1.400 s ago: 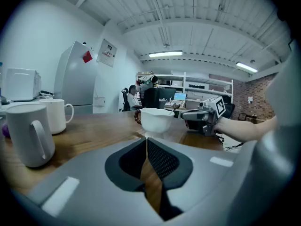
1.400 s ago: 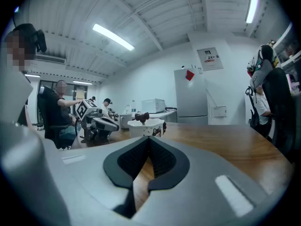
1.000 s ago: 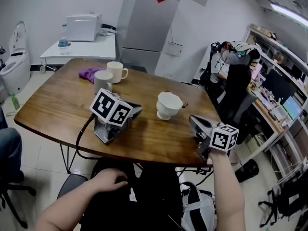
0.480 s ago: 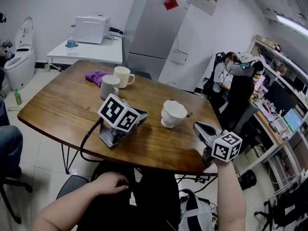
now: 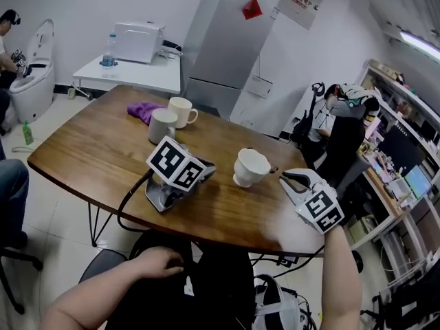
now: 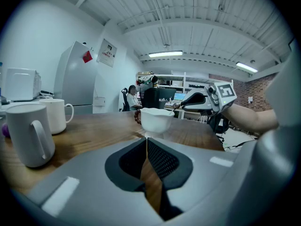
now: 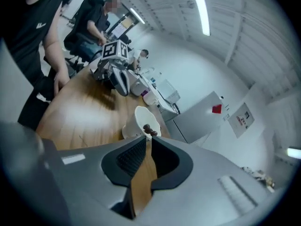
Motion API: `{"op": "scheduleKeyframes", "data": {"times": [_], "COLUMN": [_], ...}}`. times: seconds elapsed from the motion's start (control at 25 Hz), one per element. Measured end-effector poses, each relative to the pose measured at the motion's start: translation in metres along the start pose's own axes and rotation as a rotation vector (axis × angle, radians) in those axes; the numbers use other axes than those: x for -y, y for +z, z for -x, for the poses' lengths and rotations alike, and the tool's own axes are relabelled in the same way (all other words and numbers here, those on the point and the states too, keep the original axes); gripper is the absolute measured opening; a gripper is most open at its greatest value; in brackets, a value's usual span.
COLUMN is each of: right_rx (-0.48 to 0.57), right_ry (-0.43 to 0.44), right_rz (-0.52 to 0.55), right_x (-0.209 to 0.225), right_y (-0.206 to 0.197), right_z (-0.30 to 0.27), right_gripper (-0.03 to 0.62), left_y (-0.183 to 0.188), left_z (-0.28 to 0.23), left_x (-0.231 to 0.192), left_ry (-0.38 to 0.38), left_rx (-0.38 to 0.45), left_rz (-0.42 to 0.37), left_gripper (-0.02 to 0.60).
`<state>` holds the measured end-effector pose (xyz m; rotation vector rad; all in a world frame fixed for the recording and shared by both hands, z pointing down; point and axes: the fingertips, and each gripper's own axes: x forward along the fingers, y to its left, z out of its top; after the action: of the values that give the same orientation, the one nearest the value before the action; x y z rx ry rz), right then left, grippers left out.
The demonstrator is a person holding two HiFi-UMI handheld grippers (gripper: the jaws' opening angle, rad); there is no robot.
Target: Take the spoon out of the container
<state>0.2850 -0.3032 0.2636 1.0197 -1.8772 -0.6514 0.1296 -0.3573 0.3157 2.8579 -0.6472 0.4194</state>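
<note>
Beside the cup (image 5: 251, 167), right tongs (image 5: 287, 179) aloft, empty jaws opening.

The table (image 5: 82, 150) is warm brown wood with darker grain streaks. On it the cup (image 5: 251, 165) is glossy white, the near mug (image 5: 162, 125) pale grey, the far mug (image 5: 181, 110) cream-white and the cloth (image 5: 142, 108) purple, while the spoon (image 7: 149, 130) shows as dark brown beads at the cup's rim. Behind, the fridge (image 5: 223, 40) is silver-grey with a red diamond (image 5: 252, 8) on it, the side table (image 5: 141, 74) and box (image 5: 137, 41) are white, the floor (image 5: 62, 218) is pale tile with thin darker joints, and the bottle (image 5: 27, 132) is green.
</note>
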Motion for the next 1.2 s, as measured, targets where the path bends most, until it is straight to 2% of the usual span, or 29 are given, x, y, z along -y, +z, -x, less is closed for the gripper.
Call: {"op": "scheduleKeyframes", "data": {"times": [0.36,0.56,0.92,1.2], "right_rx": [-0.160,-0.230,-0.259,-0.260], "right_ry": [-0.032,-0.019,0.007,-0.014], "right_rz": [0.389,0.608,0.739,0.783], "right_x": [0.004,0.001,-0.006,-0.008], "right_y": [0.005,0.007,0.010,0.009], "right_z": [-0.013,-0.020,-0.027,-0.027], "right_gripper": [0.094,0.117,0.120,0.071], "left_y": [0.000,0.000,0.002,0.002], "left_z": [-0.001,0.000,0.000,0.001], "left_x": [-0.001,-0.001,0.001,0.002], "left_ry": [0.000,0.000,0.001,0.001], "left_rx": [0.001,0.001,0.000,-0.001], "left_rz": [-0.001,-0.002,-0.003,-0.002], "left_gripper": [0.012,0.012,0.012,0.012]}}
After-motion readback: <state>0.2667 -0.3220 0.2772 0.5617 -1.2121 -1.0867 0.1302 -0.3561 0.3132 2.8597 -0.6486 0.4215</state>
